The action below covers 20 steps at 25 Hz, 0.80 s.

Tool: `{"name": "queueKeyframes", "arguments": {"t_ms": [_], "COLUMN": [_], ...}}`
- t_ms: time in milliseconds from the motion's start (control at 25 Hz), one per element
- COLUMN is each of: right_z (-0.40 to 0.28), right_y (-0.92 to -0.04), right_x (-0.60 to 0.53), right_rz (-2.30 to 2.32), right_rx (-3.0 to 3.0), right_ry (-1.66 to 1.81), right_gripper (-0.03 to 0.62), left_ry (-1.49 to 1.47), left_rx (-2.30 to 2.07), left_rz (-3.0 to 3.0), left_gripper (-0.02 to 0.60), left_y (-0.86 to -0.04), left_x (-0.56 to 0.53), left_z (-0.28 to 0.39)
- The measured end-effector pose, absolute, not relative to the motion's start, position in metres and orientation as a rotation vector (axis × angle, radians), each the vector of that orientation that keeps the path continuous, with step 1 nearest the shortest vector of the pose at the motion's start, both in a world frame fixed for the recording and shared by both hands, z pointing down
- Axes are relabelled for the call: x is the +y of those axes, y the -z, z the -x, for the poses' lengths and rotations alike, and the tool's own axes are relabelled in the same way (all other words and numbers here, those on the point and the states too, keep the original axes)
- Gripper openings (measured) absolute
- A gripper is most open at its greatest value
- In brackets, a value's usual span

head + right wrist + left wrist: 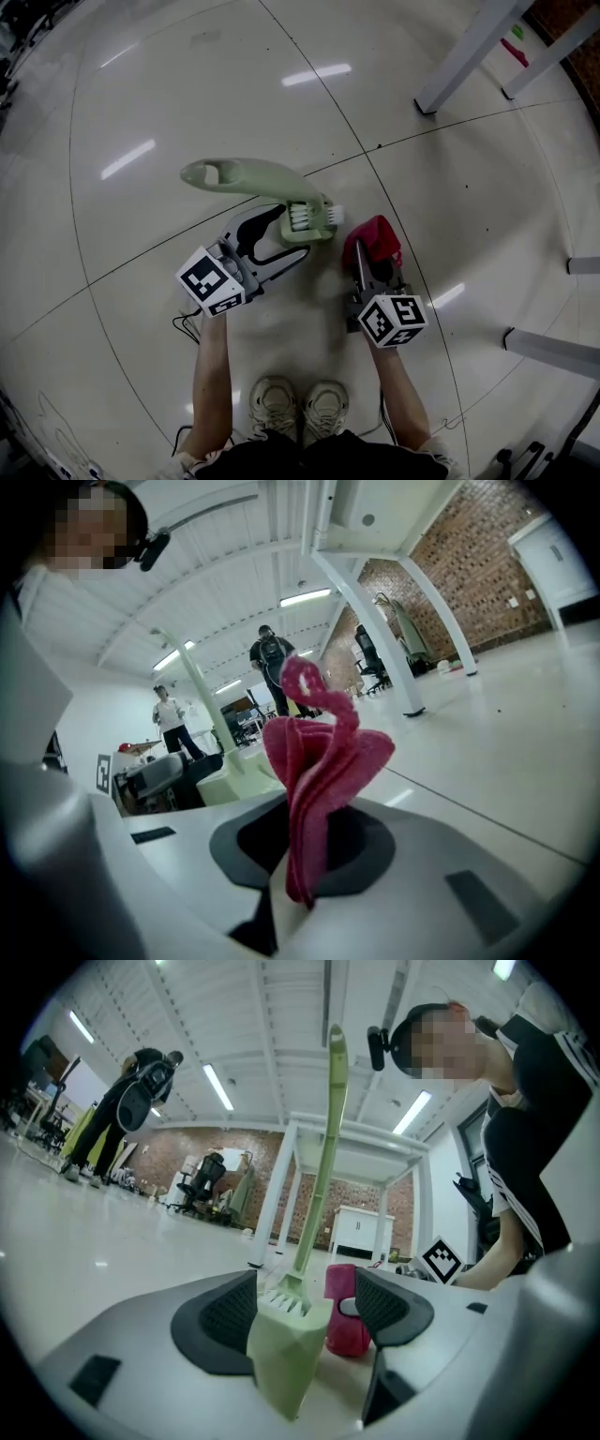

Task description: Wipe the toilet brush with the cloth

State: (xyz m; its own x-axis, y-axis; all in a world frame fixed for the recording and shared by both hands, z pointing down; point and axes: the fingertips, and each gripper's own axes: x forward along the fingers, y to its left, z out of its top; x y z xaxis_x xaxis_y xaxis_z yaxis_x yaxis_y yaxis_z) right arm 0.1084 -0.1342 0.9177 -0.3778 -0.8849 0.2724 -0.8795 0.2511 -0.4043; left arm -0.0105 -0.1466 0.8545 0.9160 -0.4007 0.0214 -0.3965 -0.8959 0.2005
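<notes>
left gripper [286,242] clamped on pale green toilet brush [267,180] near its head, handle standing upright; right gripper [366,261] pinching red cloth [377,234] just beside white bristles [302,217], above glossy floor [187,84].

Glossy pale tiled floor [187,94] reflecting ceiling strip lights [217,1087]; white metal table legs [464,56] upper right; red brick wall [469,583] behind.
</notes>
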Motion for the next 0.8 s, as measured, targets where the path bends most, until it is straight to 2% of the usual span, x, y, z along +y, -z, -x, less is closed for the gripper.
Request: {"name": "queueKeyframes", "arguments": {"t_ms": [440,800], "right_z": [-0.072,-0.052], "right_y": [-0.922,-0.915], "right_x": [-0.121,-0.120], "right_rz": [1.731,1.689], "right_rx": [2.662,2.693], "right_ry": [0.623,0.593], "right_gripper": [0.031,0.031], "left_ry": [-0.055,-0.098], "left_rx": [-0.676,-0.544], "left_rz": [-2.799,-2.787], "left_gripper": [0.313,0.313], "left_y": [-0.881,-0.894], "left_x": [-0.124,-0.112], "left_z": [0.040,0.021]}}
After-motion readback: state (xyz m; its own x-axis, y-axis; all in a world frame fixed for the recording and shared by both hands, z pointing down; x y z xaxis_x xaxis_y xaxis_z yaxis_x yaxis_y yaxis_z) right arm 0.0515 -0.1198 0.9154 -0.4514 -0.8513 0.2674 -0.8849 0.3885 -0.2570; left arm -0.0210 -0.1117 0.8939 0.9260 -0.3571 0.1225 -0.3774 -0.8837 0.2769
